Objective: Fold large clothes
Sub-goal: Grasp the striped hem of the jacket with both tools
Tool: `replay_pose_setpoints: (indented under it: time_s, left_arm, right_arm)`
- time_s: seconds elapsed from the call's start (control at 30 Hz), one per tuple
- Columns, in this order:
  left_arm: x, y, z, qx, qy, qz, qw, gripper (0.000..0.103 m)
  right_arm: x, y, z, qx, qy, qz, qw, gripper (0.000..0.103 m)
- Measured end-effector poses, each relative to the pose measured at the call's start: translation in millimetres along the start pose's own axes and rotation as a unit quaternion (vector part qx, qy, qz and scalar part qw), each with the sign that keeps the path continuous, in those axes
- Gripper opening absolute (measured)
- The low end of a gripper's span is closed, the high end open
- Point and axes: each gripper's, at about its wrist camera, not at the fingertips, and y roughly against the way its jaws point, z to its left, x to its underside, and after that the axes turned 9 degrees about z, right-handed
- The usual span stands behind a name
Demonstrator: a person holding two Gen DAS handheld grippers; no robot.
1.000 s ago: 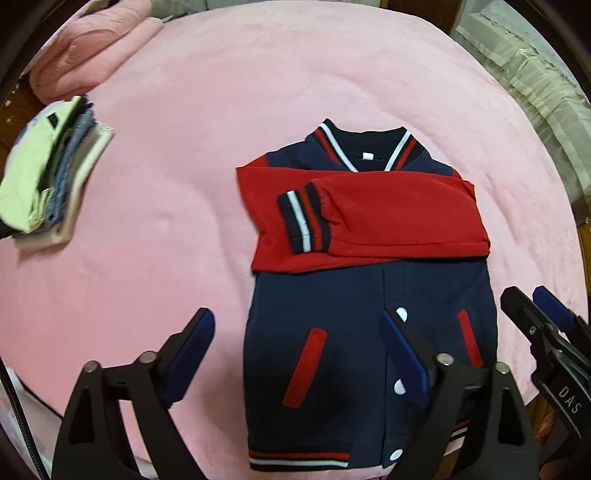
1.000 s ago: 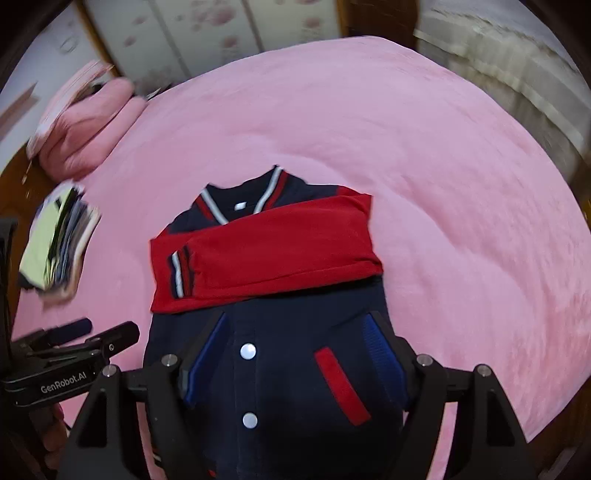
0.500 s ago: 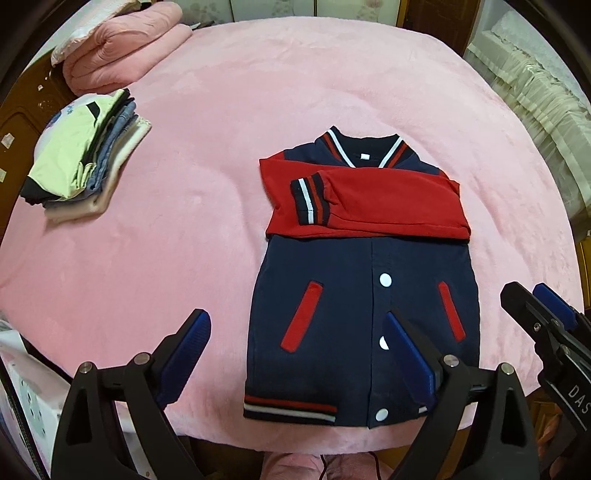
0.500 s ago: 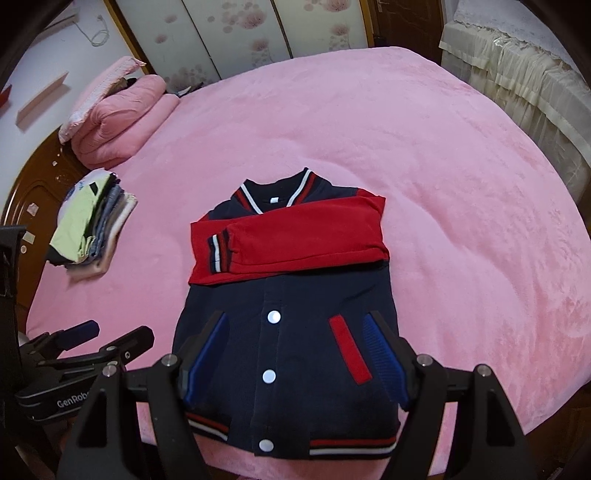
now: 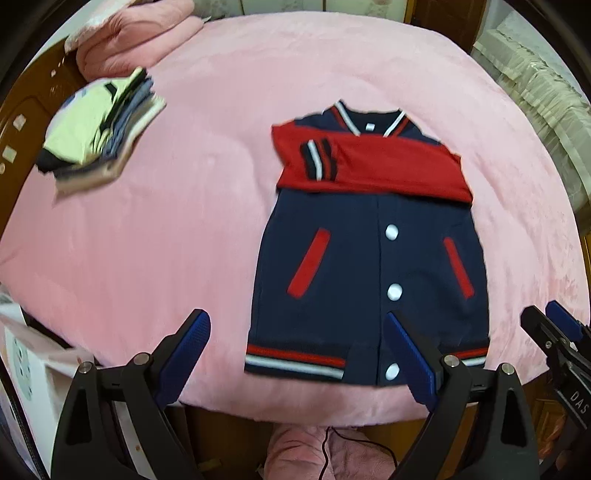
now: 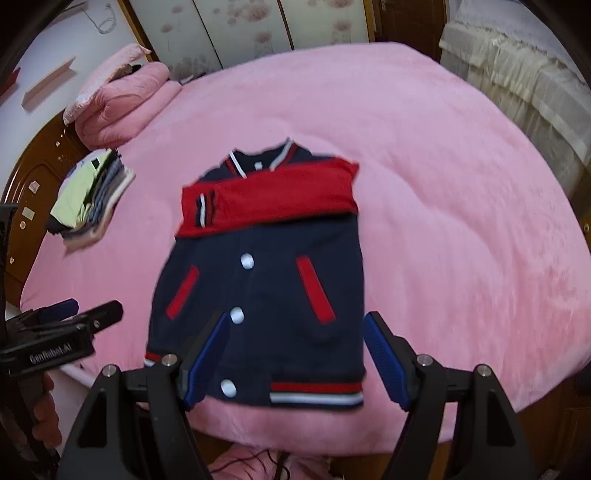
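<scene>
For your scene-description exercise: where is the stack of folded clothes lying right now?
In both wrist views the stack of folded clothes lies at the left on the pink bedspread, beside the wooden headboard, below the rolled pink quilt and apart from the jacket.

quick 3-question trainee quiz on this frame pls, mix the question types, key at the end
1. True or false: both red sleeves of the jacket are folded across its chest.
2. Multiple choice: where does the stack of folded clothes lie, seen from the left wrist camera?
A. on the jacket
B. on the pink bed cover, up and to the left of the jacket
C. between the fingers of the right gripper
3. Fill in: the left gripper holds ____.

Key:
1. true
2. B
3. nothing; its fingers stand open above the cover and the jacket's hem.
</scene>
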Motion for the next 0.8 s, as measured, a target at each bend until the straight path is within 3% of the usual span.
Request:
replay_pose_setpoints:
  time_s: [0.3,0.53,0.6,0.67,0.73,0.8]
  left_arm:
    - [42,-48,45,0.045,0.061,0.037,0.9964,0.094]
    - [60,-103,76,0.126,0.167,0.062,0.976,0.093]
    - [63,-115,80,0.129,0.192,0.064,0.9708,0.093]
    - [64,-127,82,0.115,0.206,0.07,0.9692,0.084]
    - [62,-139,80,0.099,0.209,0.085,0.9693,0.076]
    - [60,-145,79,0.106,0.213,0.087,0.9674,0.073]
  right_arm:
    - [49,-37,-50,-0.048,-0.075,0.051,0.995,0.075]
    - [76,-75,-77,-0.115,-0.175,0.08,0.975,0.075]
    - [78,-83,-78,-0.11,-0.183,0.085,0.973,0.072]
    - [79,-90,-80,-0.111,-0.193,0.086,0.971,0.068]
    - [79,-97,-83,-0.113,-0.206,0.093,0.967,0.062]
    - [78,-103,-86,-0.126,-0.222,0.092,0.962,0.052]
